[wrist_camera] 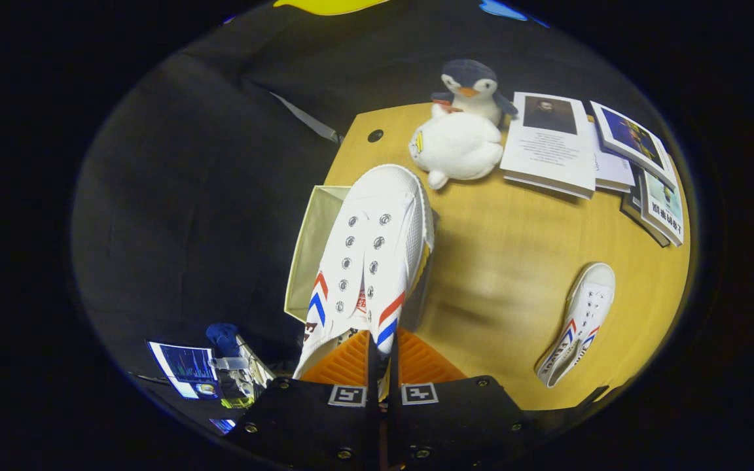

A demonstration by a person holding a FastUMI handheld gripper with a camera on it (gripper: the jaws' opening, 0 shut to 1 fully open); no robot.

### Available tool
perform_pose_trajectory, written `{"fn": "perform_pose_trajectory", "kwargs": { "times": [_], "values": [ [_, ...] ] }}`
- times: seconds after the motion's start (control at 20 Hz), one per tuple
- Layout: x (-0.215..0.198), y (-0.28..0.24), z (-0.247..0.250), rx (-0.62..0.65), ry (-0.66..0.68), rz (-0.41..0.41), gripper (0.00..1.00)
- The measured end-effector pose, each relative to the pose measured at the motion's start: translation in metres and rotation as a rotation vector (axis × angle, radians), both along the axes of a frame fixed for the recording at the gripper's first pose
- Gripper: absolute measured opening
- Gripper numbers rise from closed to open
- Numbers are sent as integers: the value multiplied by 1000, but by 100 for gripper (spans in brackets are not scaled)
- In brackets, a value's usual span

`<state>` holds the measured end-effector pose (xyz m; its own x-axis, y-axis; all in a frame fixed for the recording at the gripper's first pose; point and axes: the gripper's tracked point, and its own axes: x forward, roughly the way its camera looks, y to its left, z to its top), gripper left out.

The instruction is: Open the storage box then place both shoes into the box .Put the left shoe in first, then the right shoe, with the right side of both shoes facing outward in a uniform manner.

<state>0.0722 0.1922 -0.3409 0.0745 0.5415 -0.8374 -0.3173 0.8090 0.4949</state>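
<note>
White canvas shoe [367, 261], striped red and blue: your gripper [382, 366] is clamped on its side wall, holding it above the open beige storage box [311, 242]. 1 matching shoe [580, 320] lies well apart on the wooden table [501, 275], near 2 plush toys [462, 131] and books [550, 144].

Place: staged recording booth
Evidence: black cloth wall [220, 163] beyond the jaws; wooden surface [501, 275] with books [550, 144] and plush toys [459, 147]
</note>
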Motion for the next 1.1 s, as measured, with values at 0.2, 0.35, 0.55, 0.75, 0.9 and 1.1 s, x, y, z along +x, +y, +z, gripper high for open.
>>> {"fn": "perform_pose_trajectory", "kwargs": {
  "times": [0.2, 0.35, 0.55, 0.75, 0.9, 1.1],
  "values": [
    [1, 13, -2, -16, -9, 61, 5],
    [0, 16, -7, -44, -2, 102, 5],
    [2, 31, -15, -93, 1, 148, 5],
    [4, 37, -23, -145, -8, 167, 5],
    [6, 36, -29, -152, -28, 219, 19],
    [22, 28, -28, -168, -103, 223, 97]
  ]
}}
